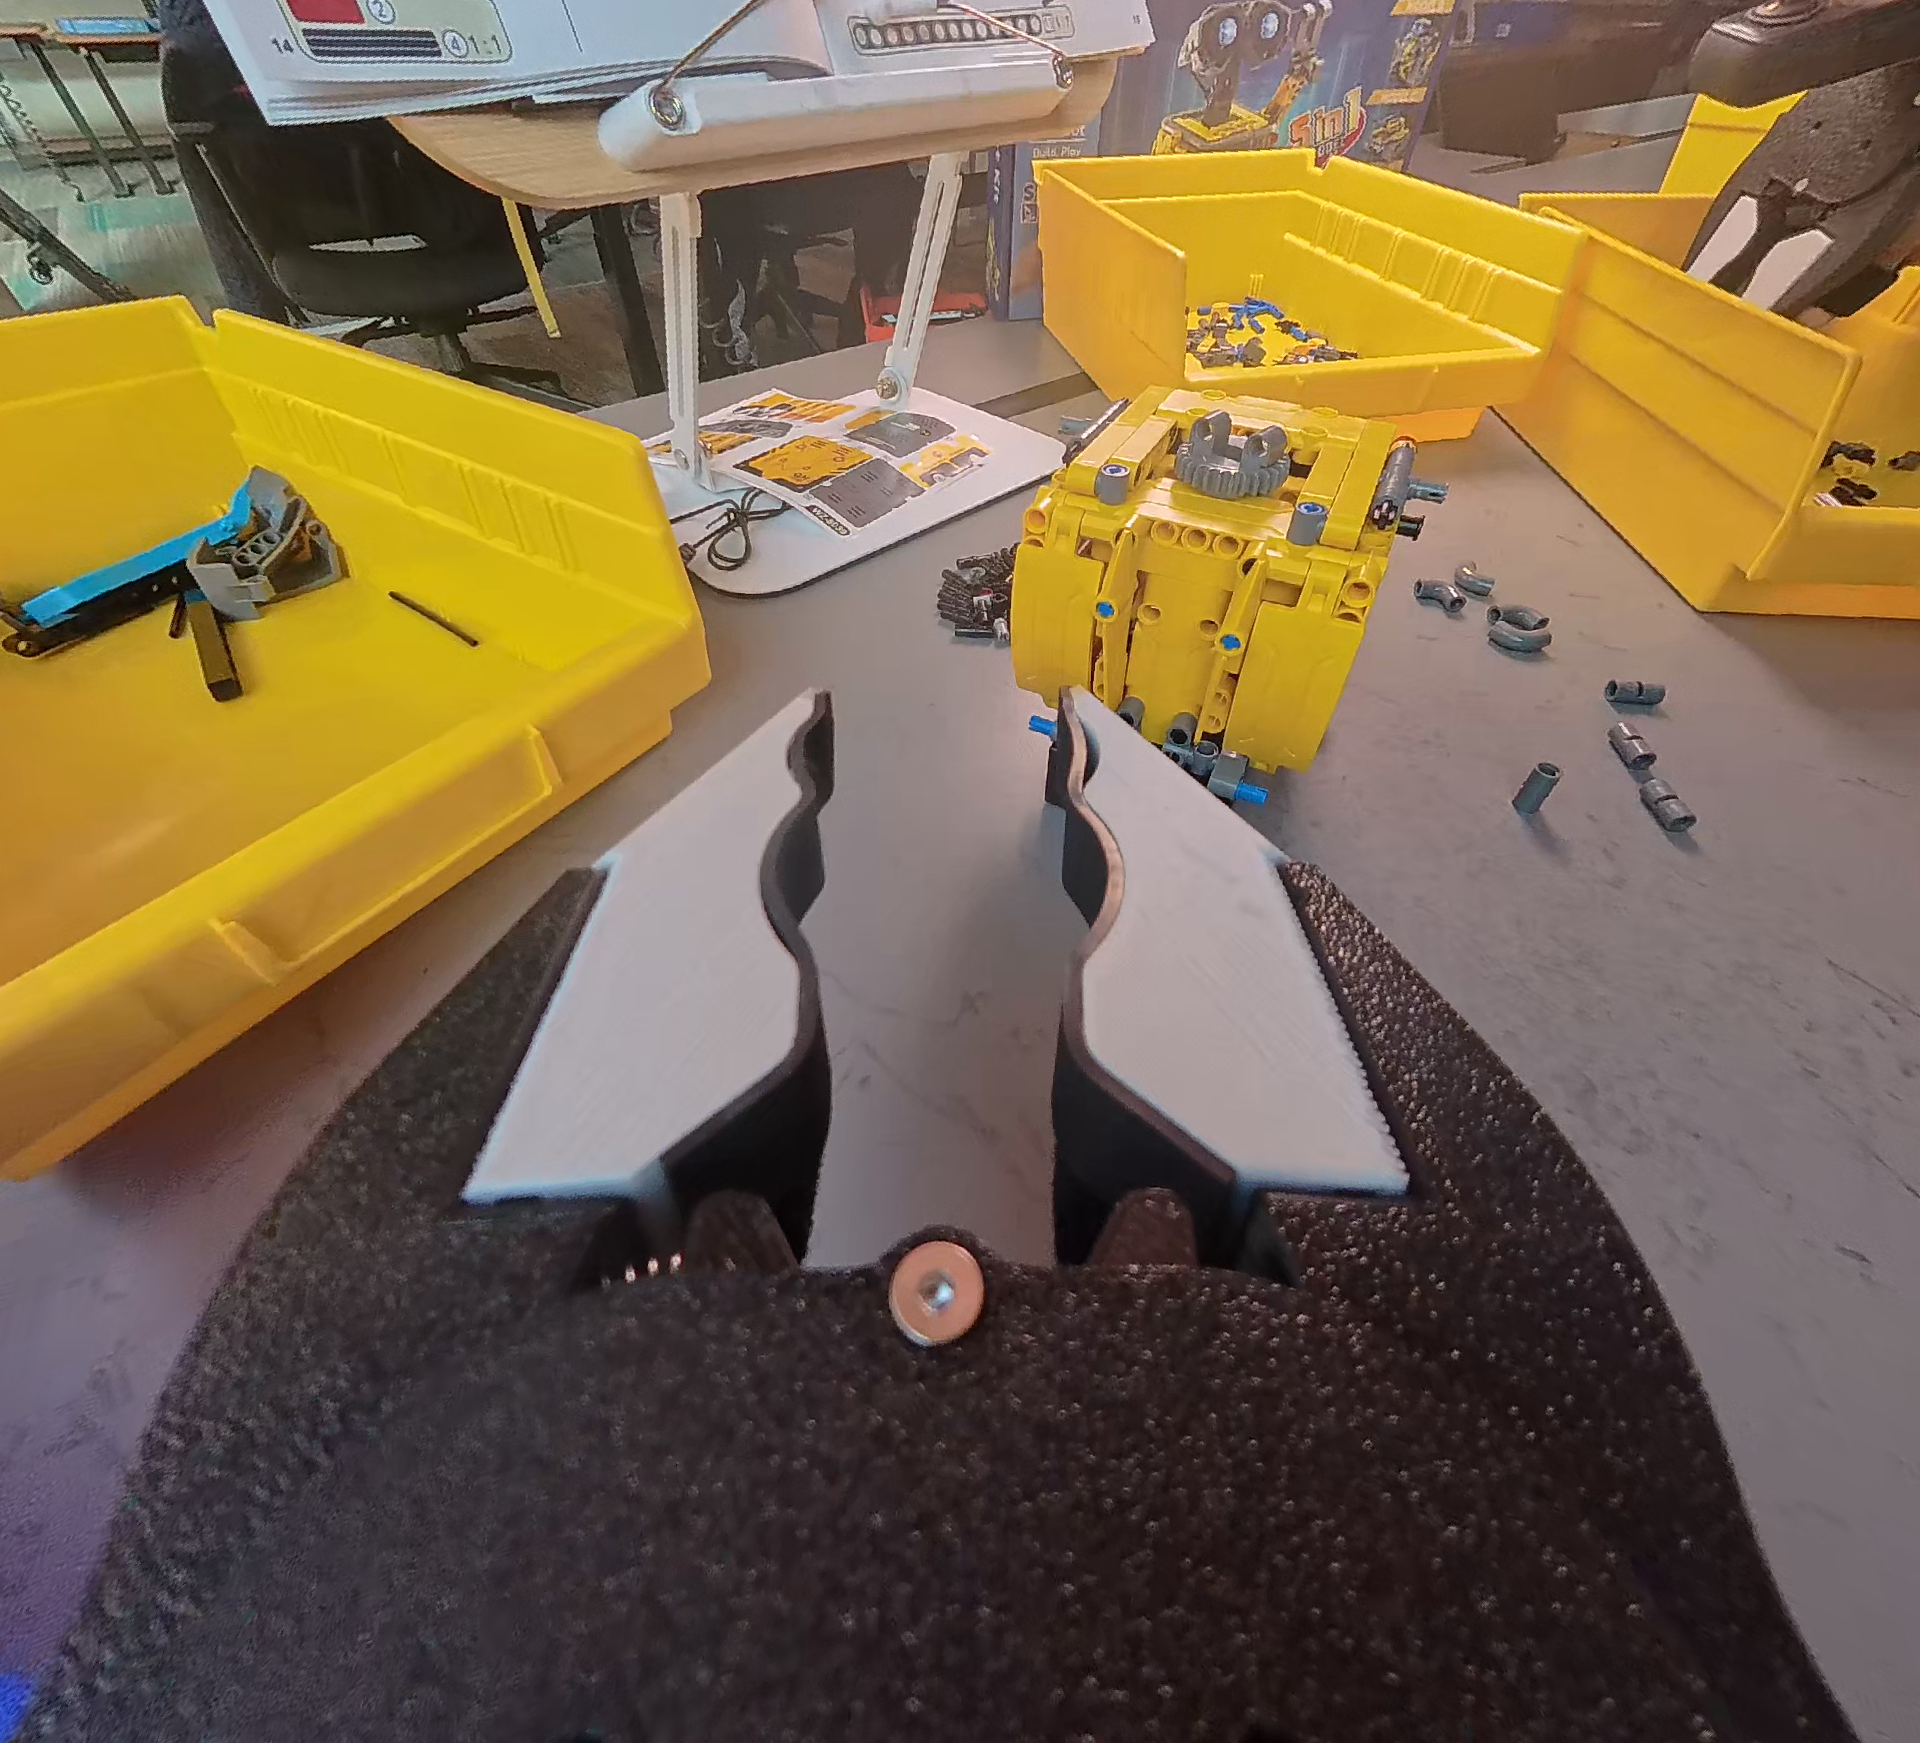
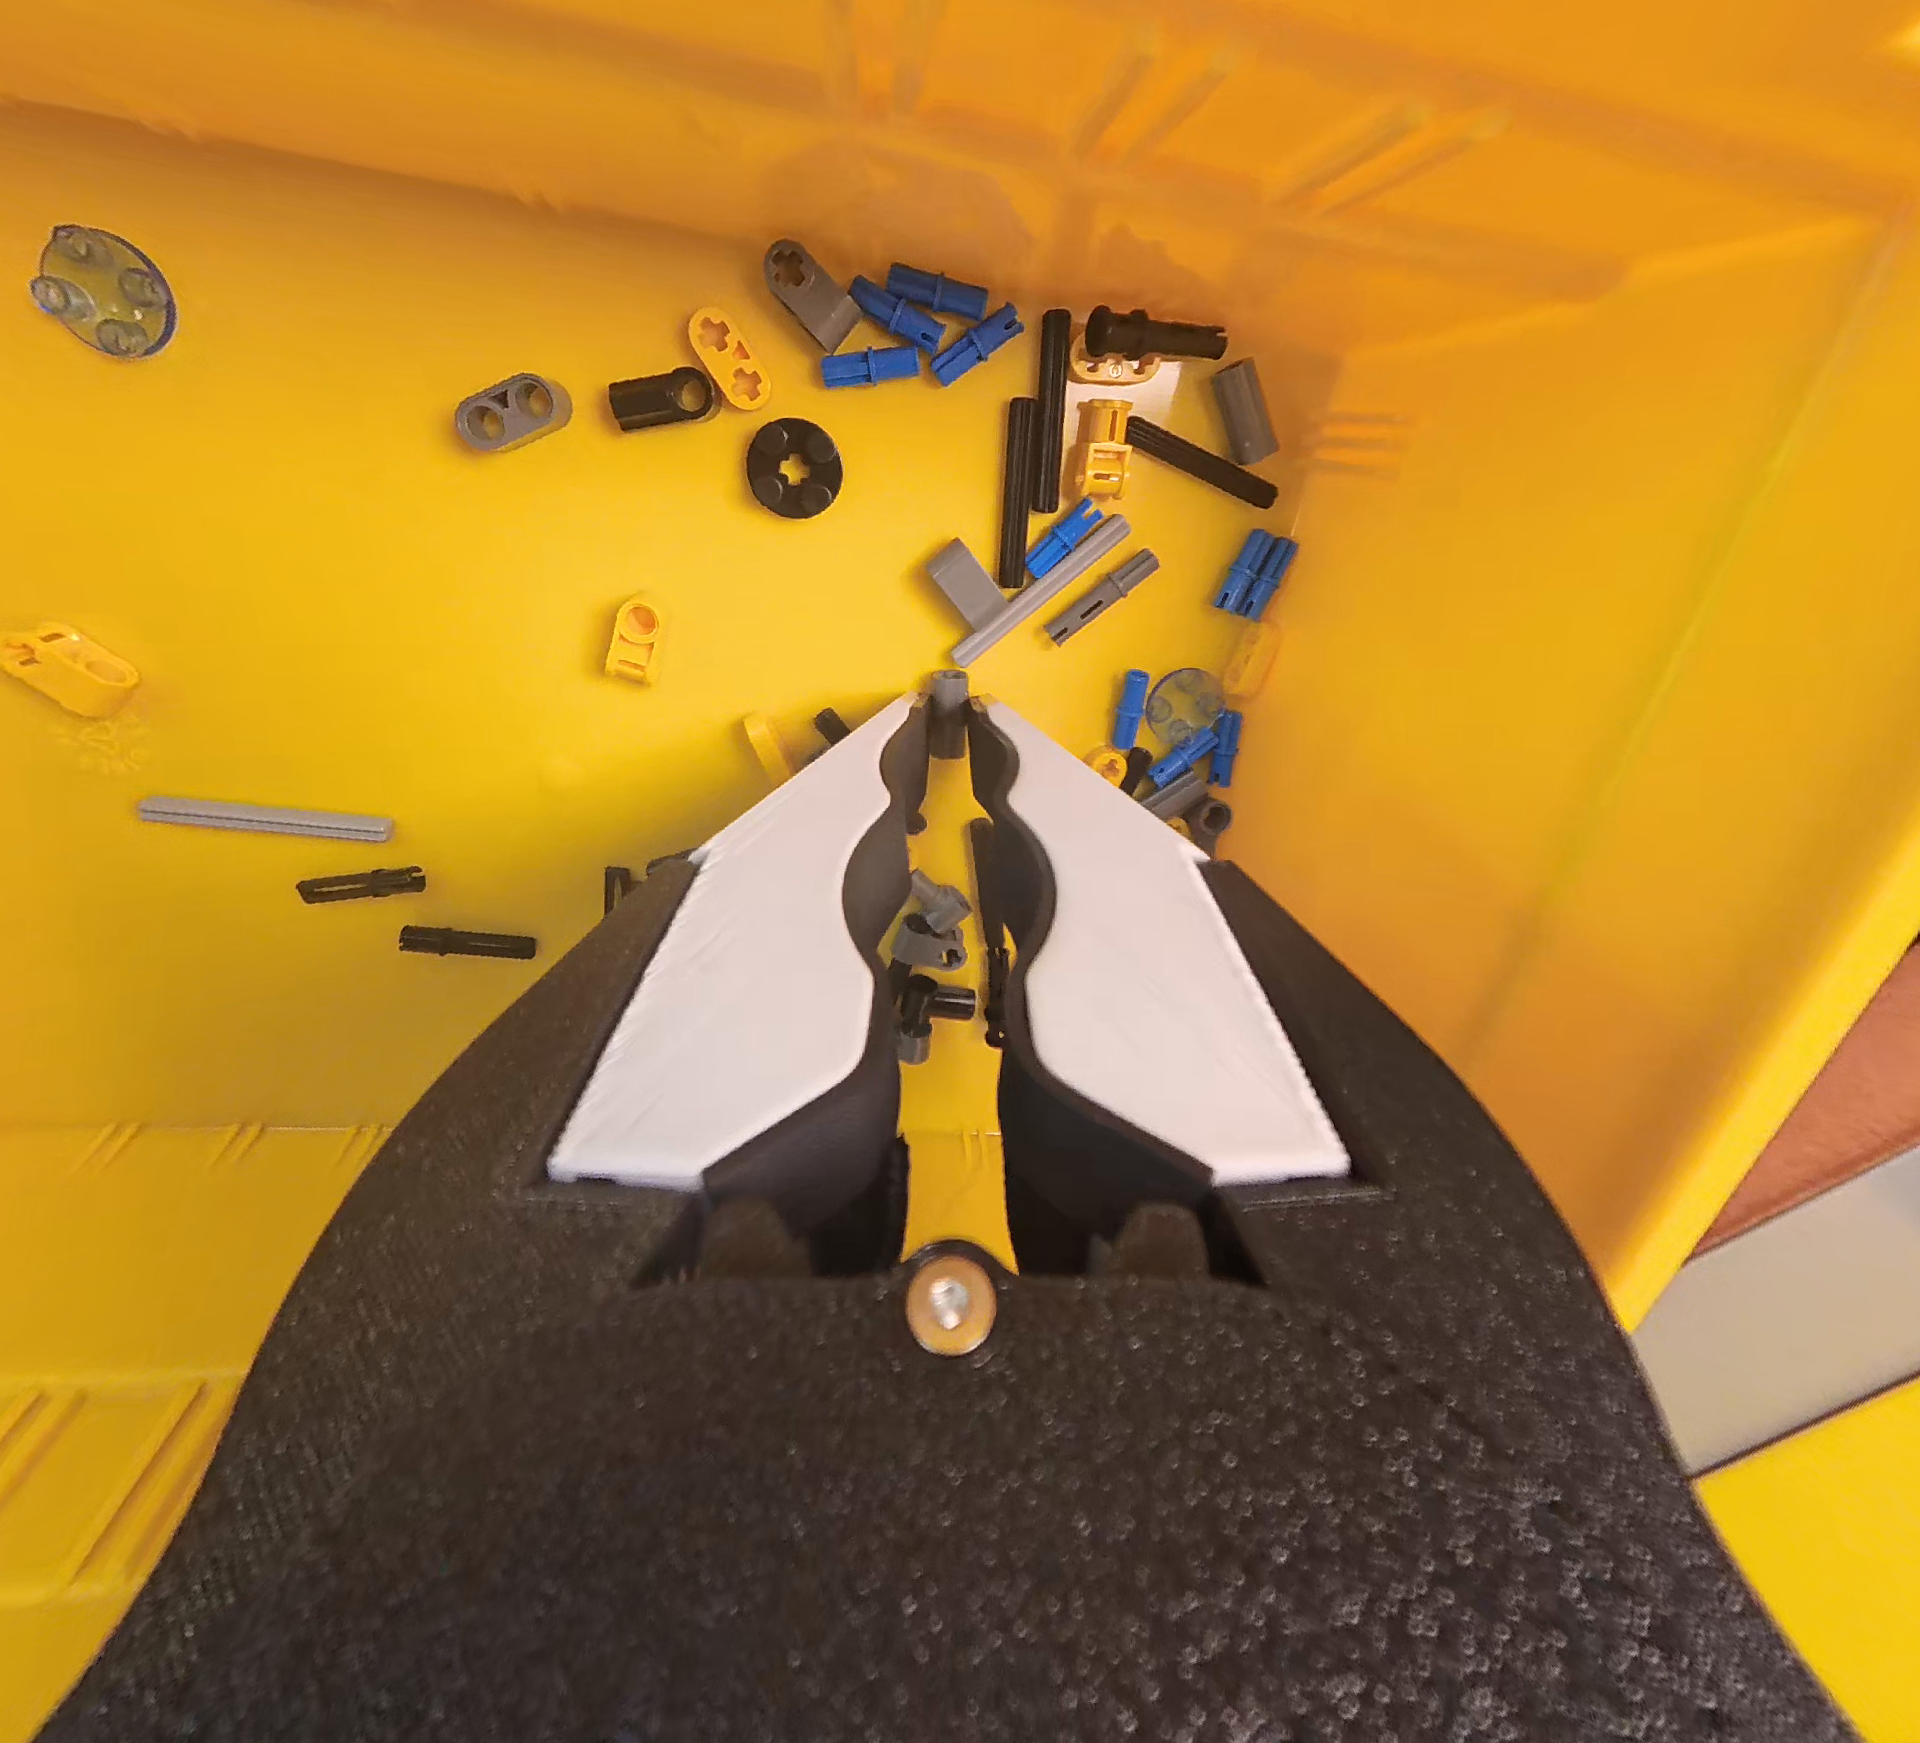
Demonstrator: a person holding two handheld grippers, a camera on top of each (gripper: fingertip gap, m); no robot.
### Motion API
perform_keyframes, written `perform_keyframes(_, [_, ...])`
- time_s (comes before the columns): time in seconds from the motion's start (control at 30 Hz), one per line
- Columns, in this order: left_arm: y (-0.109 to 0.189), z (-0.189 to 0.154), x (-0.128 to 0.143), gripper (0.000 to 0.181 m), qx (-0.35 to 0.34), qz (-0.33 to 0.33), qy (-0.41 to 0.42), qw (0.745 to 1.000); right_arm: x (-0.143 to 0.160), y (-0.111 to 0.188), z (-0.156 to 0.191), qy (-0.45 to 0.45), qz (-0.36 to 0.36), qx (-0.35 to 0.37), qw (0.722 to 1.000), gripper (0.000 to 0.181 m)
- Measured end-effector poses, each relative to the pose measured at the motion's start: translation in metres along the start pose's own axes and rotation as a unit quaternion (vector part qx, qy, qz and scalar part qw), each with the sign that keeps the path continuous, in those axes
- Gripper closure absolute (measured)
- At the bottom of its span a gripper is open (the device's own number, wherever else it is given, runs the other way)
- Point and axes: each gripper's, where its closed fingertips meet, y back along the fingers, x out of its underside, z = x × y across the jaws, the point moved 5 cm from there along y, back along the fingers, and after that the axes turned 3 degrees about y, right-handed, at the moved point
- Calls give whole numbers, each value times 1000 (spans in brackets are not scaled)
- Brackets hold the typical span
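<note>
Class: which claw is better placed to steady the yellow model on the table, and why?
Left. The left claw is open beside the model; the right claw is inside a bin, shut on a grey pin.

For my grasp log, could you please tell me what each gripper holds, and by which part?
The right gripper pinches a small dark grey plastic pin at its fingertips, around the shaft, its end protruding. The left gripper is open and holds nothing.

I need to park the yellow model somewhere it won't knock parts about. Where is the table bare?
Bare grey table lies between the left hand-held gripper, open, and the loose grey connectors. Crowded: beside the yellow model, by the black pins. The right hand-held gripper grips a grey pin inside a littered bin.
</note>
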Motion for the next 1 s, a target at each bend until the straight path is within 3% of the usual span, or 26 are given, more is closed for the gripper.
perform_keyframes(1.0, [4, -1, -5, 139, -2, -8, -8, 1000, -5, 21, 0, 13, -30, 86, 996, 174])
